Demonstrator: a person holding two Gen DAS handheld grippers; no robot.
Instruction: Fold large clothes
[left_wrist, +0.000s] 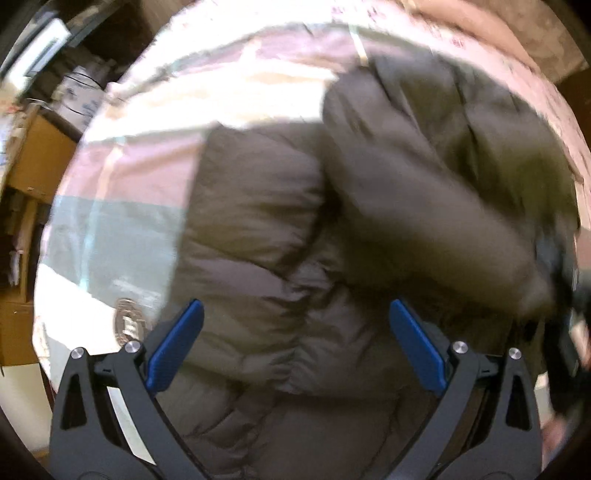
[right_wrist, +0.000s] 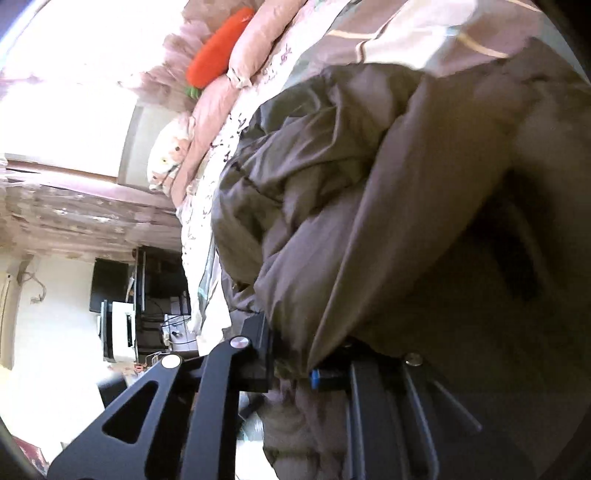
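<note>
Left hand-held gripper (left_wrist: 295, 325) spread wide above puffy brown jacket (left_wrist: 258, 229) on bed (left_wrist: 122, 177); right hand-held gripper (right_wrist: 291, 373) pinching jacket fabric.

One brown puffer jacket (left_wrist: 258, 229) on one patchwork bedspread (left_wrist: 122, 173); two grippers (blue pads): left gripper (left_wrist: 295, 347), right gripper (right_wrist: 291, 373); one carrot plush (right_wrist: 218, 48); one cardboard box (left_wrist: 40, 162).
</note>
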